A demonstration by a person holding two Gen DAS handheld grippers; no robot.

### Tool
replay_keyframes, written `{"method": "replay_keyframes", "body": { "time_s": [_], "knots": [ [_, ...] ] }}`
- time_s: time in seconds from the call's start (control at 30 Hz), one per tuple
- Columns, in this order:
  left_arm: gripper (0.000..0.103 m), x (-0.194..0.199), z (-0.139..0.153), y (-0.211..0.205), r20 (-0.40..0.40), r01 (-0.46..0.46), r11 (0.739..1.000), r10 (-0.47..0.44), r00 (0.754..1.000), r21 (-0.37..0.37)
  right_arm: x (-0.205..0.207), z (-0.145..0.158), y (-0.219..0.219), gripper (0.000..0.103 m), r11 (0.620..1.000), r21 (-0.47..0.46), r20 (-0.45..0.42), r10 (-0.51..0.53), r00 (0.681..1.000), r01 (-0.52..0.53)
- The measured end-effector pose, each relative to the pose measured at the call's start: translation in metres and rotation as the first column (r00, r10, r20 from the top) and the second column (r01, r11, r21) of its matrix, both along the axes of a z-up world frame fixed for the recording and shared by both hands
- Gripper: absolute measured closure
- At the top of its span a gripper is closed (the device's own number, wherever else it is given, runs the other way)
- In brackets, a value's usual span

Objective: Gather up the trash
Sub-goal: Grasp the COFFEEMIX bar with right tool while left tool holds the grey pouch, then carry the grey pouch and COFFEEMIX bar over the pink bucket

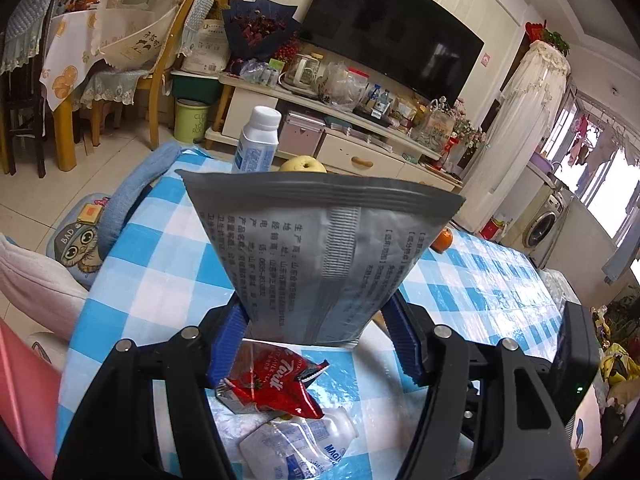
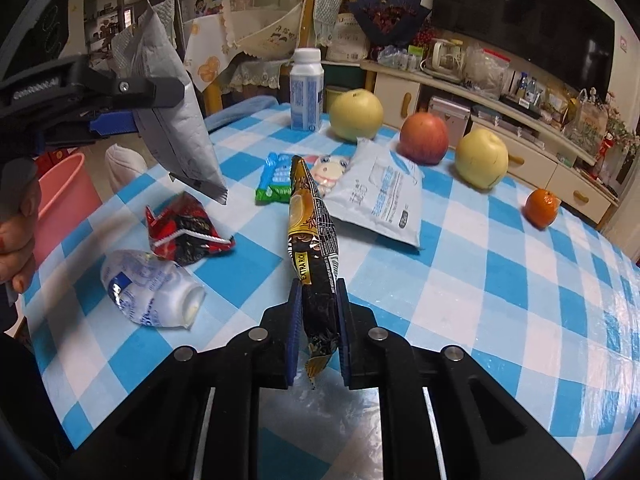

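Grey pouch (image 1: 320,248) clamped in left gripper (image 1: 316,344) jaws, lifted off tabletop (image 2: 480,280); right gripper (image 2: 318,336) jaws pinching black-gold wrapper (image 2: 314,240).

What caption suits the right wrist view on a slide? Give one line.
Right gripper clamps a black-and-gold wrapper above the checked table; left gripper lifts a grey pouch.

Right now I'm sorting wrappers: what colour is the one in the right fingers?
Black and gold wrapper, clearest in the right wrist view.
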State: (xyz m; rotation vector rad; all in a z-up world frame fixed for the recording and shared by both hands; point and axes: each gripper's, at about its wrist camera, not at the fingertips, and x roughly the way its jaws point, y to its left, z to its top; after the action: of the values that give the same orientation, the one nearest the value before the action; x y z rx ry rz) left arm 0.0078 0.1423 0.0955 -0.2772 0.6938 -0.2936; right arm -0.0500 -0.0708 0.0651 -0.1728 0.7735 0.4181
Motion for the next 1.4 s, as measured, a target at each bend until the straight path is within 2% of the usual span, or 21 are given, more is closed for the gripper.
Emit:
{"method": "replay_keyframes", "body": {
  "time_s": [0.13,0.4,0.83,1.07,1.3,1.4],
  "knots": [
    [0.037,-0.006,0.008,0.01,0.007,-0.039,0.999,0.038,0.999,0.021,-0.008,0.014,0.007,0.086,1.0,0.028,0.024,0.004,1.0,-0.005],
    [0.037,-0.018,0.022,0.039,0.021,-0.109,0.993,0.108,0.994,0.042,-0.019,0.033,0.033,0.086,0.991,0.123,0.018,0.051,0.999,-0.053],
    [0.037,-0.045,0.042,0.124,0.01,-0.288,0.958,0.288,0.958,-0.013,-0.04,0.057,0.117,0.086,0.97,0.175,0.017,0.169,0.985,-0.17],
    [0.037,-0.07,0.052,0.173,0.014,-0.388,0.922,0.388,0.922,0.007,-0.057,0.065,0.188,0.086,0.941,0.178,0.015,0.29,0.957,-0.288],
    [0.037,-0.093,0.049,0.229,-0.011,-0.512,0.859,0.512,0.859,0.031,-0.069,0.064,0.258,0.086,0.905,0.174,-0.002,0.394,0.919,-0.388],
    [0.037,-0.096,0.045,0.245,-0.03,-0.541,0.84,0.542,0.84,0.046,-0.072,0.058,0.282,0.086,0.894,0.17,-0.023,0.424,0.905,-0.414]
  ]
}}
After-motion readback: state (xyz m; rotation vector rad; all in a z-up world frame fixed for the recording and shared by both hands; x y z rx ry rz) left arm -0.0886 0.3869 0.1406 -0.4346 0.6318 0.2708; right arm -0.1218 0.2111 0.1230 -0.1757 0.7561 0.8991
